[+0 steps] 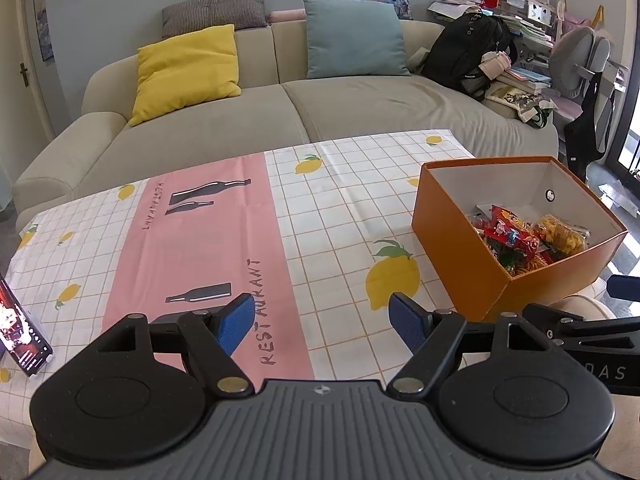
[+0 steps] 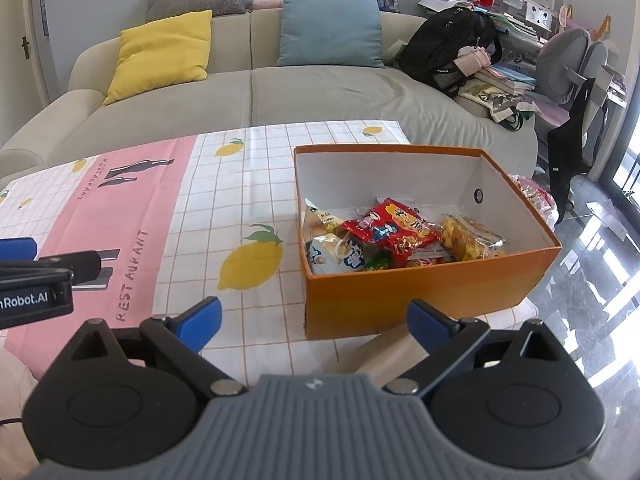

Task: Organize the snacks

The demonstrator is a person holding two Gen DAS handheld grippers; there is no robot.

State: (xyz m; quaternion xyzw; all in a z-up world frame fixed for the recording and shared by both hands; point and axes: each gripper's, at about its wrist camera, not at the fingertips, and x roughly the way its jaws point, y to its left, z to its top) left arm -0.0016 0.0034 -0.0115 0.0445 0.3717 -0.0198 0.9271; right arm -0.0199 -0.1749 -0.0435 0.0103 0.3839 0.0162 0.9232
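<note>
On the lemon-print tablecloth [image 1: 328, 216], both grippers hover empty beside the snack box.

From the left: a phone [image 1: 22, 332] leans at the cloth's edge; the left gripper [image 1: 322, 326] has its jaws spread wide, holding nothing; the right gripper [image 2: 314, 326] is likewise spread and empty, near the orange box [image 2: 432, 292]. The snack packets [image 2: 394, 236] lie heaped inside it. To sort them well, I judge the right gripper should come down from above and pinch one packet edge.

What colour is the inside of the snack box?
White inside, orange outside; the box shows it best in the right wrist view.
</note>
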